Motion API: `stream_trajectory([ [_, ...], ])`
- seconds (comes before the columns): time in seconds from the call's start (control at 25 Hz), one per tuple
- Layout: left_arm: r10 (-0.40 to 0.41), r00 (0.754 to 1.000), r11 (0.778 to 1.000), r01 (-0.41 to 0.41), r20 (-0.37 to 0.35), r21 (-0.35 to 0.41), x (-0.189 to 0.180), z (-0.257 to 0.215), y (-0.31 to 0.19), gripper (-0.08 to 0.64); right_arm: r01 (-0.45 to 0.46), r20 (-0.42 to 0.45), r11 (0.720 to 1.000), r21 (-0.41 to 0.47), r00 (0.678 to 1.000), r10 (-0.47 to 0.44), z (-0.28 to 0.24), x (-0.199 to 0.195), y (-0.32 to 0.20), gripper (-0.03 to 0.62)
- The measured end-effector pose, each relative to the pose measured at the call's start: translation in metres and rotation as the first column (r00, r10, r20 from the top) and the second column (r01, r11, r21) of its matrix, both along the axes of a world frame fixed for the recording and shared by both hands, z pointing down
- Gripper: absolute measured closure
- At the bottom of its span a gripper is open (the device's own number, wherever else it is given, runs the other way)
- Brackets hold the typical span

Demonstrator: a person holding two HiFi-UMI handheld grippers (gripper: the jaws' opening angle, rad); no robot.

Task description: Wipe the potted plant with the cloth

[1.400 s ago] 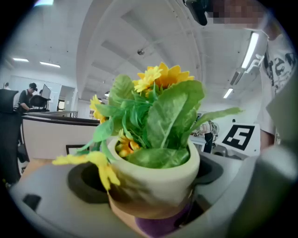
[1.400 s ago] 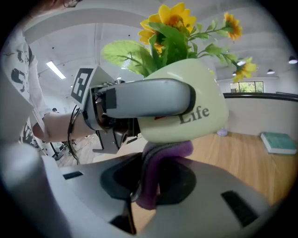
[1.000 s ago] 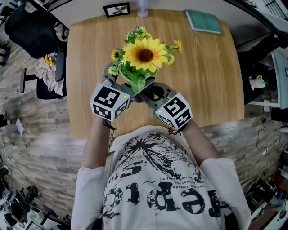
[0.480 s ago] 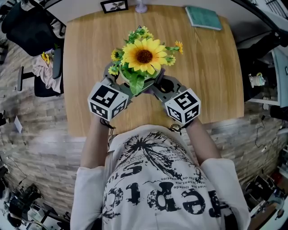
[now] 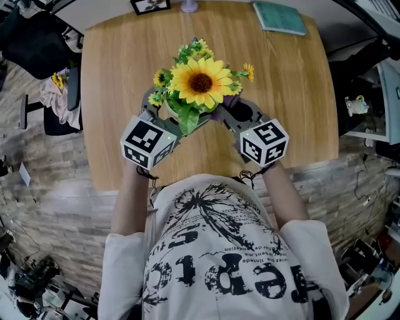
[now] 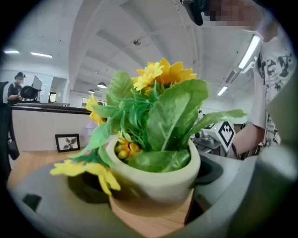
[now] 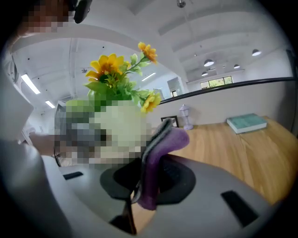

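1. Got the left gripper [image 6: 149, 204] spread wide and clamped on the pale pot of the potted plant [image 6: 153, 169], one jaw on each side.
2. Got the right gripper [image 7: 149, 188] pinching a purple cloth [image 7: 156, 158]. Folded, grey edge showing, poking up out of the jaws.
3. Can't really tell whether the cloth touches the pot, thanks to a blurred patch right there in the right gripper view. Just beside it at the very least.
4. From the head view: both grippers tucked in at the near side of the plant, left one at its left, right one at its right, marker cubes pointing back toward the person.
5. Plant upright near the middle of the wooden table [image 5: 300, 100], with wood right under the pot. Big sunflower [image 5: 200, 82] on top, smaller yellow blooms and green leaves all round.
6. Further out: teal book [image 5: 279, 17] at the far right corner of the table, and a small framed picture [image 5: 149, 5] at the far edge.
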State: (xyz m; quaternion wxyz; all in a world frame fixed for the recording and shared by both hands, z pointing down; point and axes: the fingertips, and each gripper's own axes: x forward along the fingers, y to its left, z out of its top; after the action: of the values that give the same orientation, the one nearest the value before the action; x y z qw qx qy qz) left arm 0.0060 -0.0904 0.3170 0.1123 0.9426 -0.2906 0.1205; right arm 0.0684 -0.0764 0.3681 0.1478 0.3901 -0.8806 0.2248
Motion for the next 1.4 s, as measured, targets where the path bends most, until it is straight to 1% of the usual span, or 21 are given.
stream_trajectory([
  [0.16, 0.005, 1.000, 1.000, -0.005, -0.001, -0.007, 0.007, 0.015, 0.002, 0.034, -0.077, -0.070, 0.997, 0.007, 0.995, 0.078, 0.012, 0.034, -0.010, 0.517],
  [0.24, 0.018, 1.000, 1.000, -0.018, 0.009, 0.010, 0.010, 0.024, 0.003, 0.034, -0.111, -0.108, 0.993, 0.045, 0.987, 0.116, 0.011, 0.051, -0.016, 0.516],
  [0.36, 0.060, 0.998, 0.997, -0.061, 0.025, 0.047, 0.020, 0.039, 0.010, 0.032, -0.157, -0.144, 0.981, 0.112, 0.975, 0.172, 0.004, 0.077, -0.028, 0.515],
  [0.52, 0.087, 0.996, 0.996, -0.088, 0.024, 0.033, 0.024, 0.066, 0.011, 0.032, -0.193, -0.167, 0.965, 0.179, 0.960, 0.223, -0.004, 0.096, -0.047, 0.515],
  [0.64, 0.113, 0.993, 0.993, -0.114, 0.030, 0.019, 0.026, 0.089, 0.008, 0.032, -0.187, -0.198, 0.954, 0.234, 0.952, 0.235, -0.008, 0.099, -0.060, 0.515],
  [0.72, 0.134, 0.990, 0.991, -0.134, 0.050, -0.001, 0.029, 0.109, 0.006, 0.032, -0.169, -0.227, 0.949, 0.267, 0.946, 0.233, -0.003, 0.097, -0.065, 0.515],
  [0.88, 0.172, 0.979, 0.985, -0.168, 0.113, -0.046, 0.043, 0.147, 0.017, 0.032, -0.168, -0.241, 0.944, 0.286, 0.940, 0.240, 0.008, 0.104, -0.060, 0.514],
  [0.96, 0.191, 0.973, 0.981, -0.185, 0.132, -0.055, 0.053, 0.160, 0.025, 0.032, -0.167, -0.251, 0.940, 0.296, 0.936, 0.245, 0.010, 0.111, -0.053, 0.514],
  [1.12, 0.232, 0.959, 0.971, -0.221, 0.162, -0.087, 0.061, 0.188, 0.033, 0.032, -0.141, -0.284, 0.936, 0.323, 0.929, 0.237, 0.011, 0.115, -0.046, 0.514],
  [1.2, 0.244, 0.955, 0.969, -0.231, 0.170, -0.091, 0.067, 0.193, 0.035, 0.032, -0.142, -0.282, 0.935, 0.327, 0.929, 0.239, 0.008, 0.123, -0.045, 0.514],
  [1.28, 0.247, 0.956, 0.968, -0.236, 0.162, -0.083, 0.073, 0.192, 0.035, 0.032, -0.147, -0.277, 0.933, 0.328, 0.930, 0.244, 0.007, 0.130, -0.042, 0.514],
  [1.4, 0.259, 0.952, 0.966, -0.250, 0.161, -0.071, 0.074, 0.193, 0.032, 0.031, -0.155, -0.278, 0.934, 0.323, 0.927, 0.250, 0.012, 0.132, -0.041, 0.514],
])
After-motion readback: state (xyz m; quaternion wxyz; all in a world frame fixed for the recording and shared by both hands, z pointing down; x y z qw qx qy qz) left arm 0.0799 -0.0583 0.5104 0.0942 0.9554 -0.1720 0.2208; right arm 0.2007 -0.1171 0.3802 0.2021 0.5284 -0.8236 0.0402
